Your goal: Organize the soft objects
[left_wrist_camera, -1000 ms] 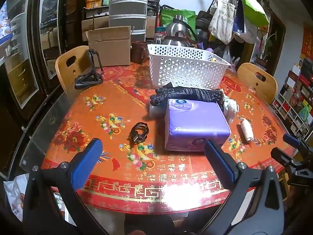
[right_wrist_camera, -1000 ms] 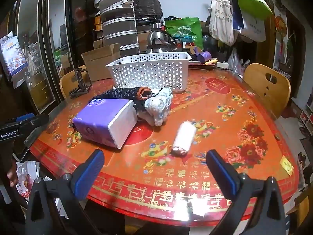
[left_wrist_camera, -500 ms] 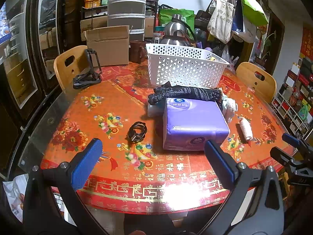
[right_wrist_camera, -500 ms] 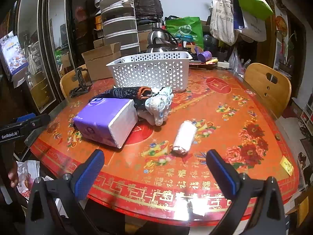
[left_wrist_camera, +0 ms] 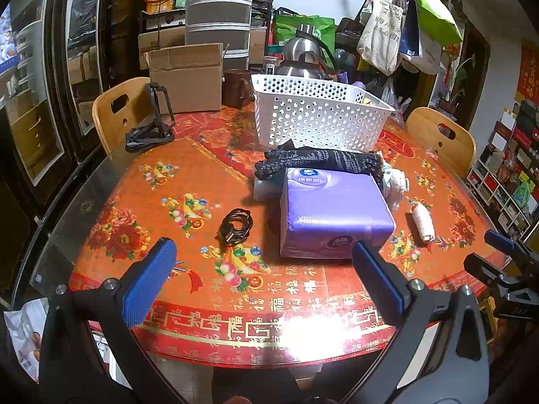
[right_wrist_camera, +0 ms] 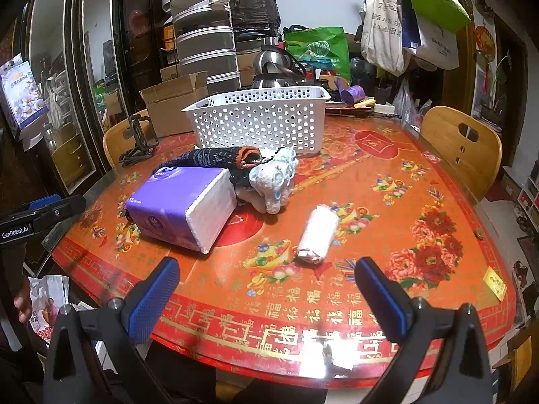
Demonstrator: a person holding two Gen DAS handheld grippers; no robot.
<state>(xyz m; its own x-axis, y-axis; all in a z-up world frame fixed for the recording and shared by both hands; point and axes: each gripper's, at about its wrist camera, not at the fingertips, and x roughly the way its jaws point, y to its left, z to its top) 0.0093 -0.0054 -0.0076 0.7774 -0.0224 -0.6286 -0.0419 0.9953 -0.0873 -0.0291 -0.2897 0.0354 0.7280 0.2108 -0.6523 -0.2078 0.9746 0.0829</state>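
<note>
1. Both my left claw (left_wrist_camera: 262, 279) and right claw (right_wrist_camera: 266, 289) gape empty over the tabletop's (right_wrist_camera: 387, 208) near edge.
2. The purple tissue pack (right_wrist_camera: 182, 202), dark sock (right_wrist_camera: 219, 156) and plush toy (right_wrist_camera: 274, 178) cluster mid-tabletop.
3. A white basket (right_wrist_camera: 259, 119) stands behind them.
4. A black cable (left_wrist_camera: 236, 225) lies beside the pack.

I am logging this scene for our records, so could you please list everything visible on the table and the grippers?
Basket: one, white, far side of table.
Tissue pack: one, purple, centre.
Dark knit roll: one, black, between pack and basket.
Plush toy: one, pale blue-white, right of pack.
Rolled cloth: one, white-pink, near right.
Cable: one, black, coiled, left of pack.
Phone stand: one, black, far left.
Left gripper: open, empty.
Right gripper: open, empty.
</note>
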